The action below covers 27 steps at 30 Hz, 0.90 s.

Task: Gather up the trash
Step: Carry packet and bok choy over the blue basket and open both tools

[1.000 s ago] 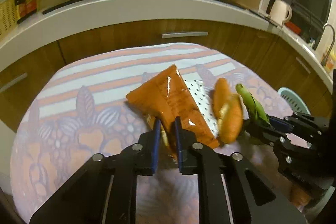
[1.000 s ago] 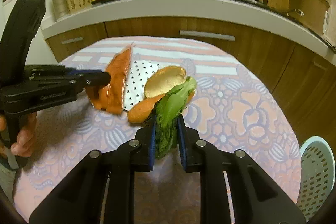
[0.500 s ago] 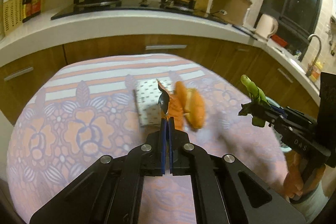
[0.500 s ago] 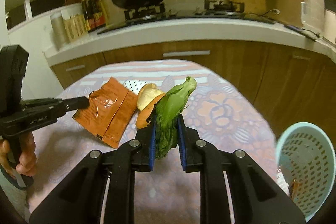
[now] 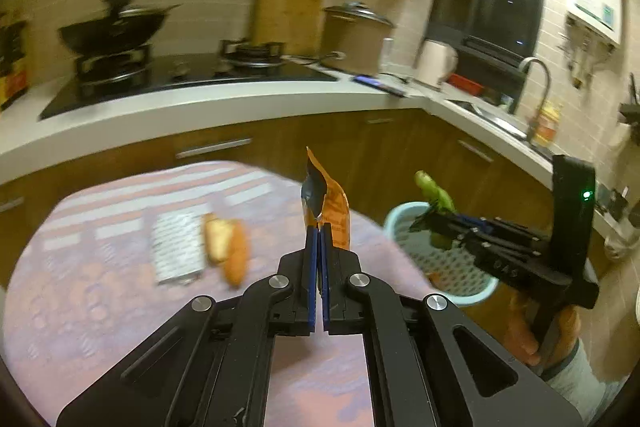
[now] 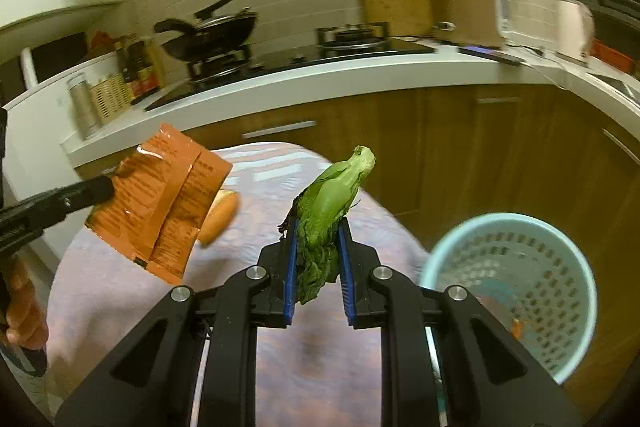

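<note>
On my far left, the dotted white napkin (image 5: 176, 251) lies flat on the flowered tablecloth (image 5: 80, 307), with the bread pieces (image 5: 226, 247) just beside it on its right. Both are blurred in the left wrist view.

My left gripper (image 5: 319, 227) has its jaws pressed nearly together on the bottom edge of the orange wrapper (image 5: 330, 203), which stands up edge-on above the fingertips, off the table. From the right wrist view the same wrapper (image 6: 160, 203) shows its broad printed face, hanging in the air over the table's left side and partly covering the bread.

My right gripper (image 6: 318, 227) holds the green leaf (image 6: 328, 211) between its blue pads, jaws narrowed around the wilted lower part while the pale stem end pokes upward. In the left wrist view that gripper (image 5: 434, 221) sits in front of the light blue basket (image 5: 460, 267).

The basket (image 6: 520, 267) stands off the table's right edge, below tabletop level; something small and orange lies inside.
</note>
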Each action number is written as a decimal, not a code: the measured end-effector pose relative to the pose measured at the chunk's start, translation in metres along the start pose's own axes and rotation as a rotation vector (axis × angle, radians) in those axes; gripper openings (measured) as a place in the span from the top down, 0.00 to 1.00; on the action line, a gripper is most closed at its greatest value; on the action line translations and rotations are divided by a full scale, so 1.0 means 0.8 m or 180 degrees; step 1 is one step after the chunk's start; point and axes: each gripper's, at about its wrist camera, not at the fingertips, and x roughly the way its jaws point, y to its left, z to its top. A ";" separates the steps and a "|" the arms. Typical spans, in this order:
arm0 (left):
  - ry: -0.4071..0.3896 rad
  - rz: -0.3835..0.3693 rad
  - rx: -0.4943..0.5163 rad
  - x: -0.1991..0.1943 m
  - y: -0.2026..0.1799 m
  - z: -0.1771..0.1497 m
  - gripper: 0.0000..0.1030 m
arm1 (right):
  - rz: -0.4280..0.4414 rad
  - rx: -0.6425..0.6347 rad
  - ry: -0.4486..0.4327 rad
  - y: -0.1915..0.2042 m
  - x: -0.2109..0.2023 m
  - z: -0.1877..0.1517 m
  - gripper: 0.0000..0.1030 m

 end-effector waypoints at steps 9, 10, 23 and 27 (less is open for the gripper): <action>0.0146 -0.0400 0.0199 0.088 -0.097 0.021 1.00 | -0.0354 0.0249 0.0041 -0.093 -0.023 -0.020 0.85; 0.0174 -0.0440 0.0213 0.100 -0.106 0.022 1.00 | -0.0394 0.0282 0.0049 -0.105 -0.024 -0.022 0.85; 0.0602 -0.0707 0.0356 0.229 -0.182 0.006 1.00 | -0.0636 0.0725 0.0272 -0.209 -0.010 -0.062 0.84; 0.0738 -0.0743 0.0420 0.261 -0.195 -0.004 0.99 | -0.0670 0.0826 0.0343 -0.226 -0.002 -0.073 0.83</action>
